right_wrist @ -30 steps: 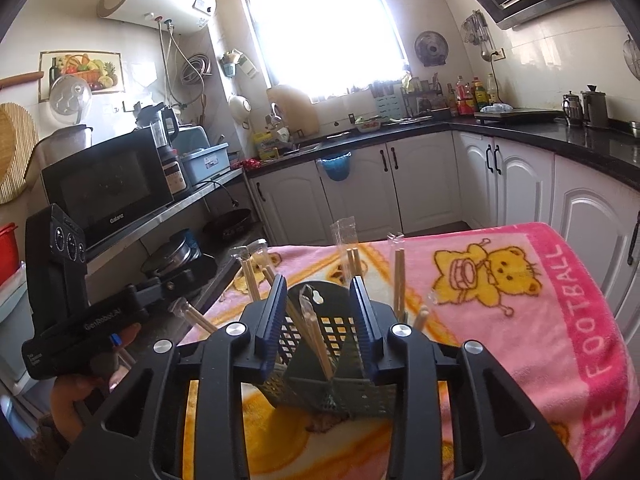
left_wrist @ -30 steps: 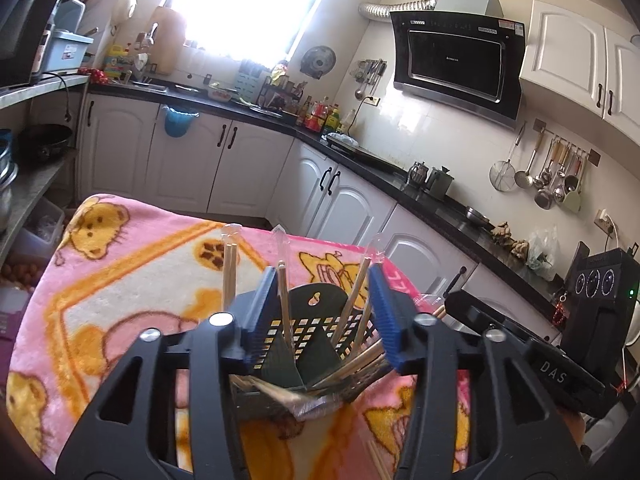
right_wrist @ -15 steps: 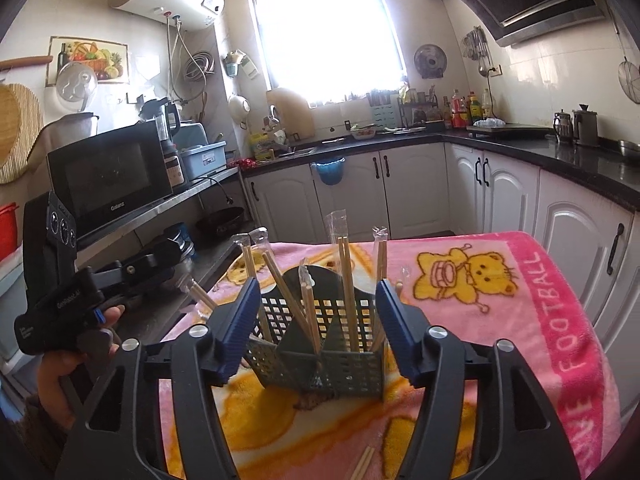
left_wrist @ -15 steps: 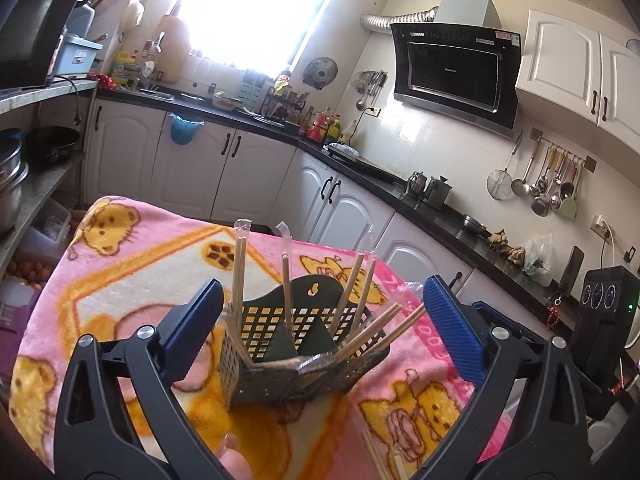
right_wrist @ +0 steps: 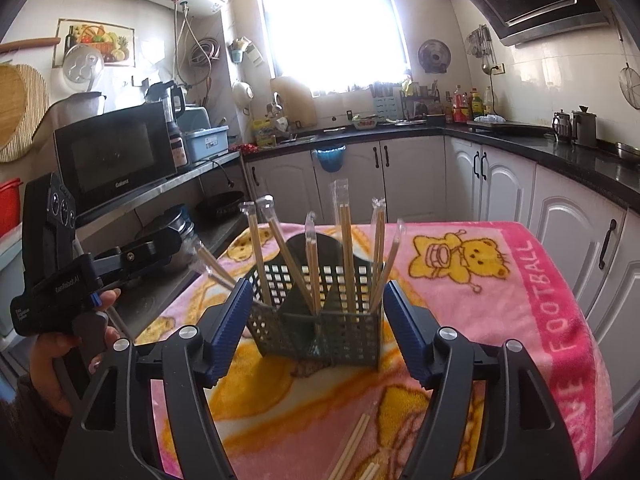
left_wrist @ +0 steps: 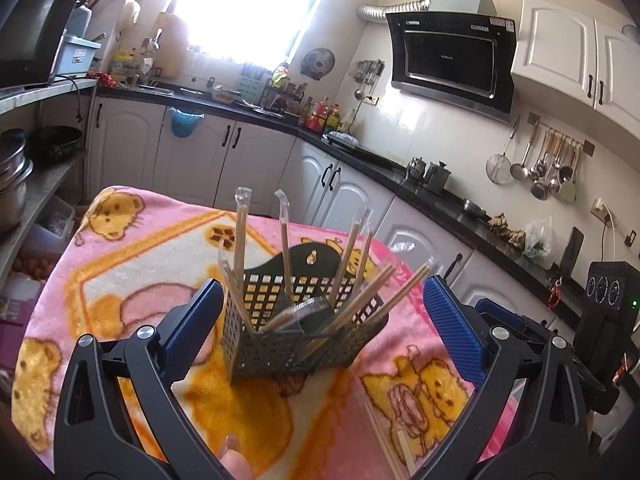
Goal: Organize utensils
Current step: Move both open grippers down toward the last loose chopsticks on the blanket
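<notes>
A dark green perforated utensil basket (left_wrist: 296, 340) (right_wrist: 320, 332) stands upright on a pink blanket with yellow bears (left_wrist: 120, 280) (right_wrist: 480, 300). Several plastic-wrapped chopsticks (left_wrist: 242, 256) (right_wrist: 346, 248) stick out of it, fanned in different directions. My left gripper (left_wrist: 322, 294) is open wide, its blue pads well clear of the basket's sides. My right gripper (right_wrist: 317, 292) flanks the basket from the other side; its jaws are opening and the pads are just off the basket's walls. Loose chopsticks (left_wrist: 392, 452) (right_wrist: 352, 448) lie on the blanket in front of the basket.
A person's hand (right_wrist: 60, 356) holds the left gripper's handle at the left edge. A shelf with a microwave (right_wrist: 116, 160) and pots (left_wrist: 12, 184) stands left of the blanket. White cabinets (right_wrist: 560, 220) under a dark counter run behind and to the right.
Both grippers were shut on the basket a second ago. Both have since opened and drawn back from it, and the basket now stands free on the blanket.
</notes>
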